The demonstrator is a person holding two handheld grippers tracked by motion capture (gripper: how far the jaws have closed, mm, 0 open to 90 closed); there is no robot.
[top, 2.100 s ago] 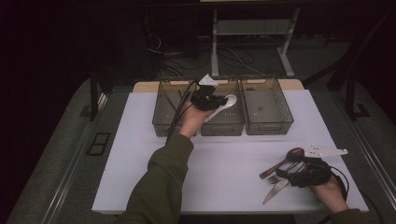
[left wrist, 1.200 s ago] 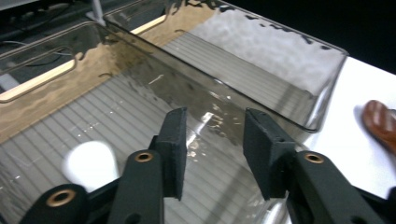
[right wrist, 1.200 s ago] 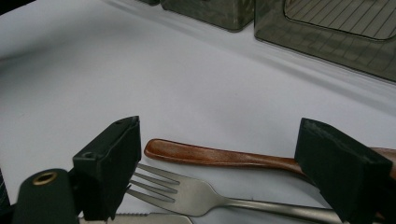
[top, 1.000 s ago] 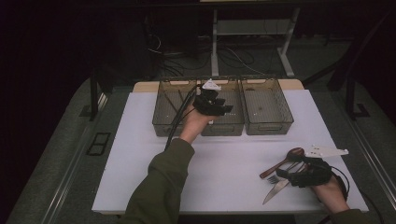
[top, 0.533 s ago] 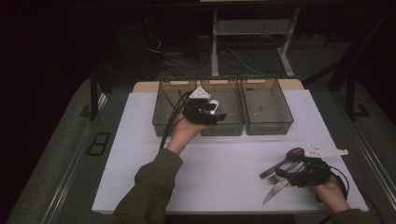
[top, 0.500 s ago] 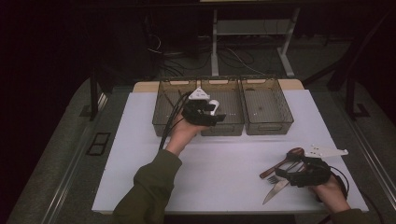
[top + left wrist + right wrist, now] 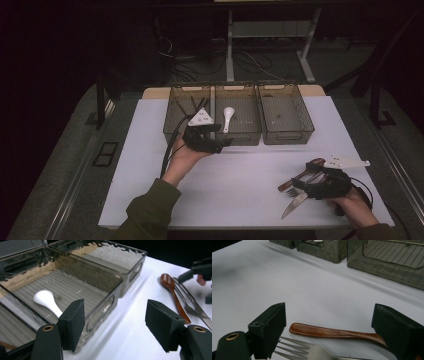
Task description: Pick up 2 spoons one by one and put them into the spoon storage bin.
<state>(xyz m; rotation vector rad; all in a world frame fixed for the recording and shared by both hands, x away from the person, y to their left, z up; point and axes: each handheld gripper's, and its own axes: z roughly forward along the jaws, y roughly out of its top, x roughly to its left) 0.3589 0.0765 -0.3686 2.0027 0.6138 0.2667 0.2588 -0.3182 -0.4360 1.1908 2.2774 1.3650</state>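
Partly hidden: white spoon (image 7: 47,301) handle behind left claw (image 7: 115,325).

Three clear bins (image 7: 238,116) stand in a row at the far edge of the surface (image 7: 150,150). One white spoon (image 7: 228,118), one brown wooden spoon (image 7: 300,173), one fork (image 7: 312,351), one knife (image 7: 294,206).

Dark room; grey floor (image 7: 60,165); cables (image 7: 250,60) behind.
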